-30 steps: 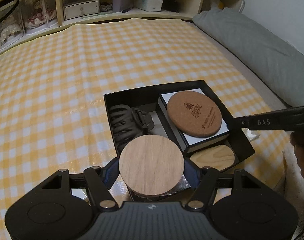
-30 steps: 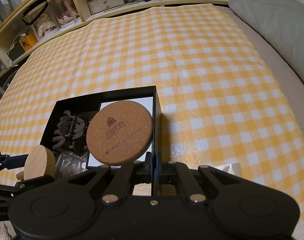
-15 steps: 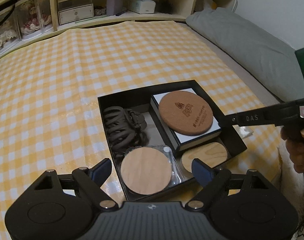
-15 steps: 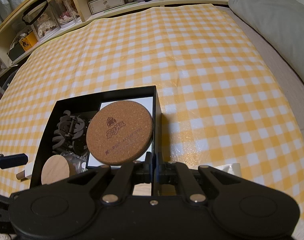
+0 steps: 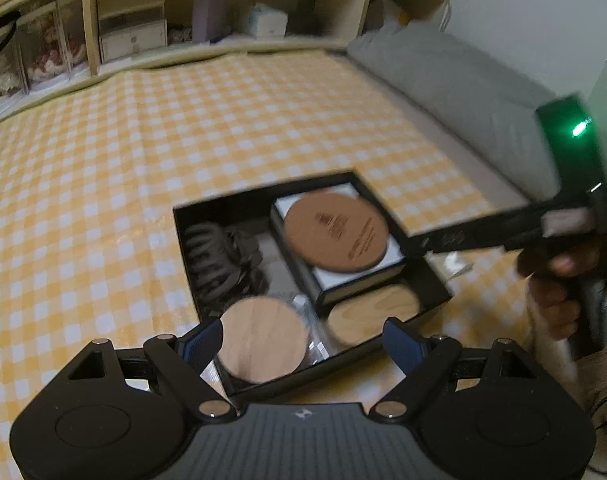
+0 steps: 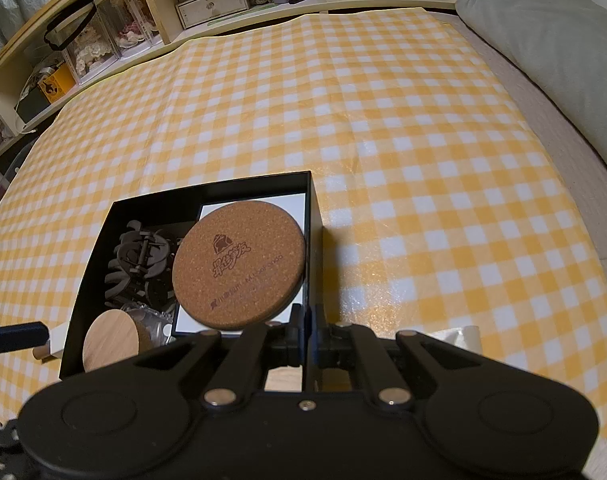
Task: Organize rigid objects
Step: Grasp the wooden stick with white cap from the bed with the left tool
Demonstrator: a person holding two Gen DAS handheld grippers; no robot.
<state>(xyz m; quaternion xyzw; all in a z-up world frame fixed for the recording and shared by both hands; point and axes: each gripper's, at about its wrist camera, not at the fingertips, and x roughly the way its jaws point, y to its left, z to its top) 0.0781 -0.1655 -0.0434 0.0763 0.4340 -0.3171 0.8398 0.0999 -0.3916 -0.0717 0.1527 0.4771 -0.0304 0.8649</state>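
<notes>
On the yellow-checked cloth (image 6: 383, 128): black box (image 6: 91, 248), matte, square | box left: dark hair claw (image 6: 139, 256), round wooden lid (image 5: 261, 338) nearer | box right: cork coaster (image 6: 239, 264) on white case (image 6: 291, 204) | left gripper (image 5: 303, 338) jaws just opening, nothing between | right gripper (image 6: 309, 320) clamped on box wall.

Support: bed (image 6: 575, 216) covered by a yellow-and-white checked cloth (image 6: 383, 120), lightly creased. Directly on the cloth: one open black box (image 6: 79, 280), near the lower edge of both views. Grey pillow (image 6: 555, 40) lies along the bed's right side, off the cloth. Small white scrap (image 6: 469, 334) rests on the cloth just right of the box.
</notes>
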